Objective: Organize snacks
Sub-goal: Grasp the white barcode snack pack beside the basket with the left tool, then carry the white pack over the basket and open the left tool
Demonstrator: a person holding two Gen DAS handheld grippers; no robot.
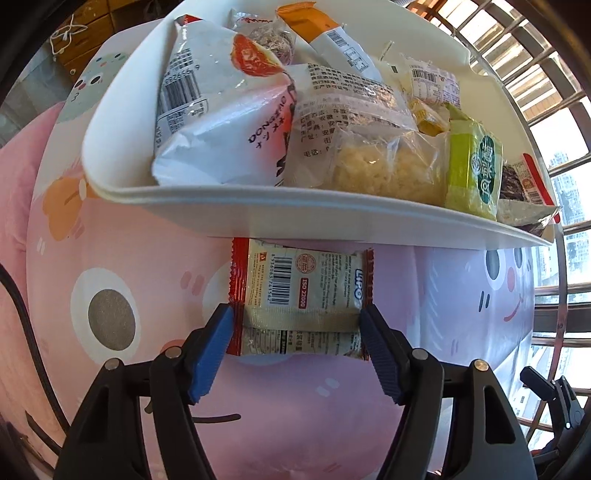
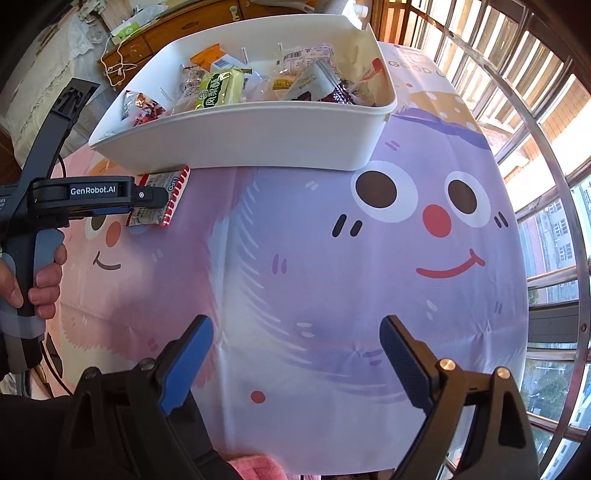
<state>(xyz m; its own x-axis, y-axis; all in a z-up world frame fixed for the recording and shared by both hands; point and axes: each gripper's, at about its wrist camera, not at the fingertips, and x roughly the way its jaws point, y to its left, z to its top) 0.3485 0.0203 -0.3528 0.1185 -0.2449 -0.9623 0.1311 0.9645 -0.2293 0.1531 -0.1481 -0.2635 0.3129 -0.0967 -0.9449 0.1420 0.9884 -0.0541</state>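
Note:
My left gripper [image 1: 297, 317] is shut on a red-edged white LIPO snack packet [image 1: 301, 291], gripping its two sides just in front of the white bin [image 1: 295, 218]. The right wrist view shows the same packet [image 2: 162, 201] held at the bin's near wall [image 2: 240, 140], low by the tablecloth. The bin holds several snack packs, among them a green packet [image 1: 474, 171] and a large white bag [image 1: 218, 122]. My right gripper [image 2: 295, 354] is open and empty above the purple cartoon tablecloth, well short of the bin.
A pink and purple cartoon tablecloth [image 2: 332, 258] covers the round table. A metal window grille [image 2: 546, 184] runs along the right. A wooden cabinet [image 2: 166, 33] stands behind the bin. A person's hand [image 2: 40, 280] holds the left gripper's handle.

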